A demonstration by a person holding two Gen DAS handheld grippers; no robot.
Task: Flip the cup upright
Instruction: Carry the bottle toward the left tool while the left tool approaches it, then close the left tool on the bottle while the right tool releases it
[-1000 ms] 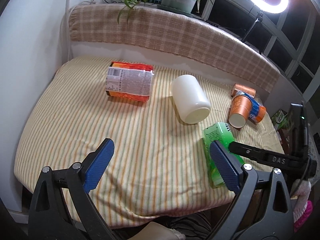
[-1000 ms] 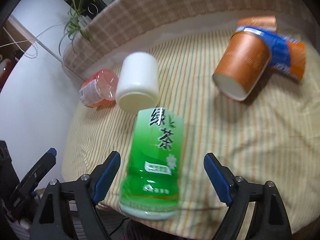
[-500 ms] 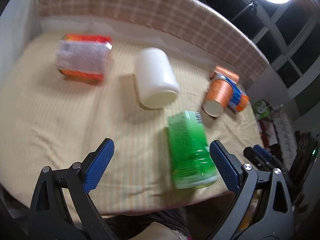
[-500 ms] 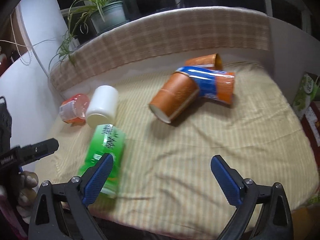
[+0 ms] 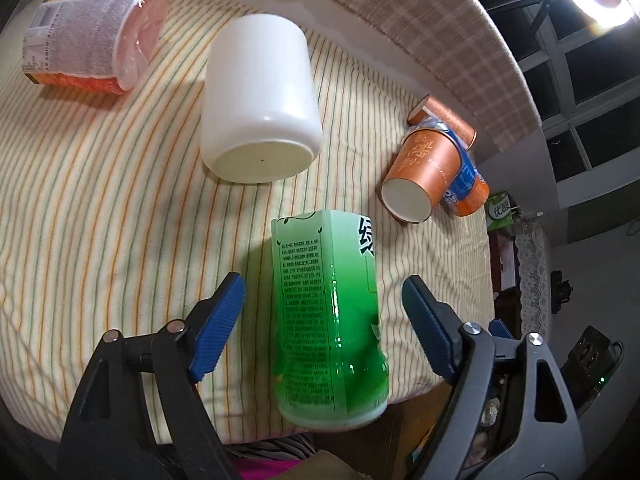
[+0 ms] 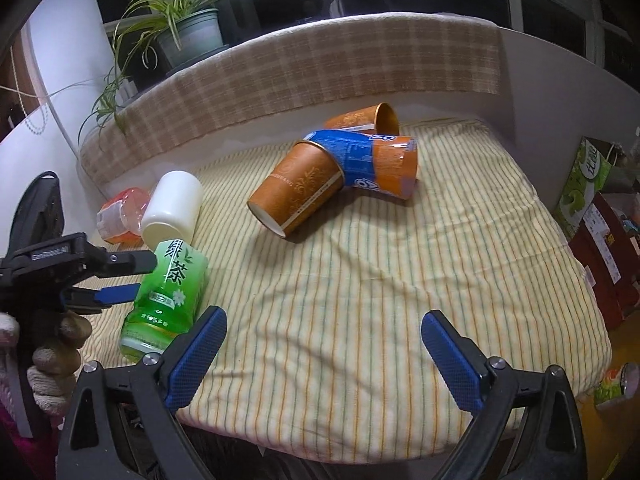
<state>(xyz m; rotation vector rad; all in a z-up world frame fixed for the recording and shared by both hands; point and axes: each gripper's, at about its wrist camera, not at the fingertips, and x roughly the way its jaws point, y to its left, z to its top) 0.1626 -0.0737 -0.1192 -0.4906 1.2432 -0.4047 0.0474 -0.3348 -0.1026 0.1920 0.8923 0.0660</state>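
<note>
A green tea cup [image 5: 328, 312] lies on its side at the front edge of the striped table; it also shows in the right wrist view [image 6: 168, 288]. My left gripper [image 5: 324, 320] is open, its blue pads on either side of the green cup, not touching. In the right wrist view the left gripper's fingers [image 6: 120, 276] flank that cup. My right gripper [image 6: 322, 356] is open and empty over the front of the table, right of the green cup.
A white jar [image 5: 260, 100] lies on its side behind the green cup. Orange paper cups [image 6: 300, 188] and a blue-orange cup [image 6: 380, 164] lie tangled at mid-right. An orange wrapped pack [image 5: 92, 48] lies far left. A checked ledge [image 6: 320, 68] with a plant [image 6: 180, 28] runs behind.
My left gripper has swung right and moved in until its pads straddle the green cup. My right gripper has drawn away from that cup toward the right.
</note>
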